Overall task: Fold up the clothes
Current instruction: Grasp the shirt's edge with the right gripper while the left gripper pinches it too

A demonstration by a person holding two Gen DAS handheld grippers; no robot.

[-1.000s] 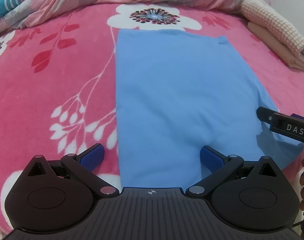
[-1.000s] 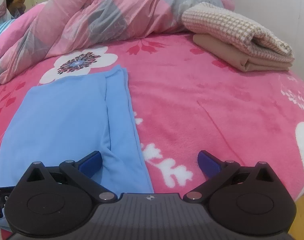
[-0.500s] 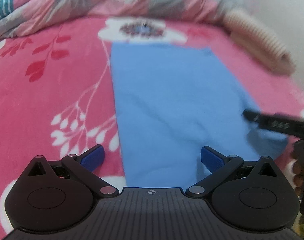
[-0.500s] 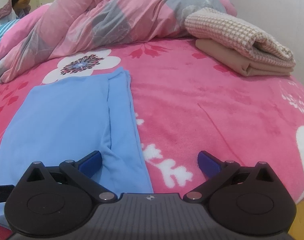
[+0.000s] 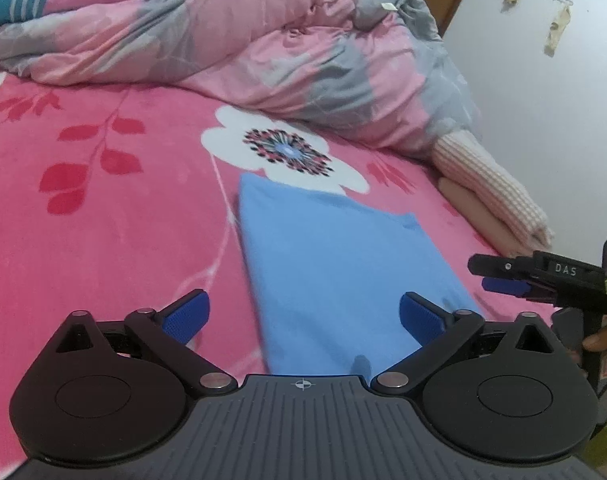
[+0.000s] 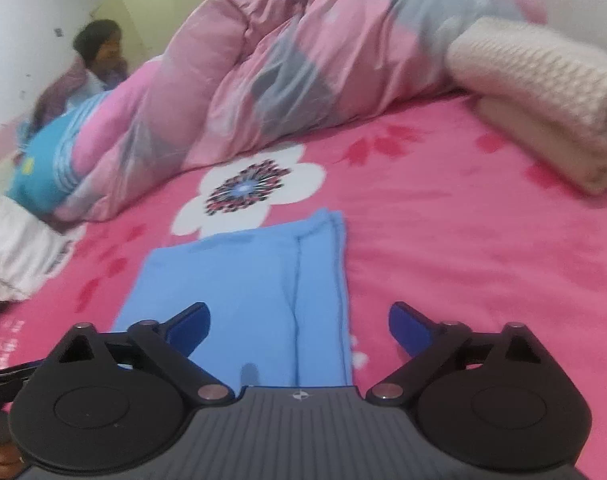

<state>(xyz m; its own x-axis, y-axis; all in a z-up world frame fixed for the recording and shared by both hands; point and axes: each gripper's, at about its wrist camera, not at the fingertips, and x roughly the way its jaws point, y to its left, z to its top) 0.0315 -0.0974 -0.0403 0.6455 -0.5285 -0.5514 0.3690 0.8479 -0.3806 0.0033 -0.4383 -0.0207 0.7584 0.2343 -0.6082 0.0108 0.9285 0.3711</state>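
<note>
A light blue garment (image 5: pixel 343 272) lies flat and folded into a long rectangle on the pink floral bedspread (image 5: pixel 103 200). My left gripper (image 5: pixel 303 316) is open above its near end, with nothing between the blue pads. My right gripper (image 6: pixel 299 320) is open too, raised over the same garment (image 6: pixel 263 280), whose folded seam runs down its right side. The right gripper's black body (image 5: pixel 543 276) shows at the right edge of the left wrist view, a hand below it.
A crumpled pink and grey quilt (image 5: pixel 263 48) fills the back of the bed. A folded cream waffle-knit and beige stack (image 6: pixel 543 92) lies at the right. A person (image 6: pixel 99 52) sits far left. White cloth (image 6: pixel 19 248) lies at the left edge.
Both grippers have lifted and pulled back from the blue garment, so the views now look further across the bed. The jaws stayed open. The garment has not moved.
</note>
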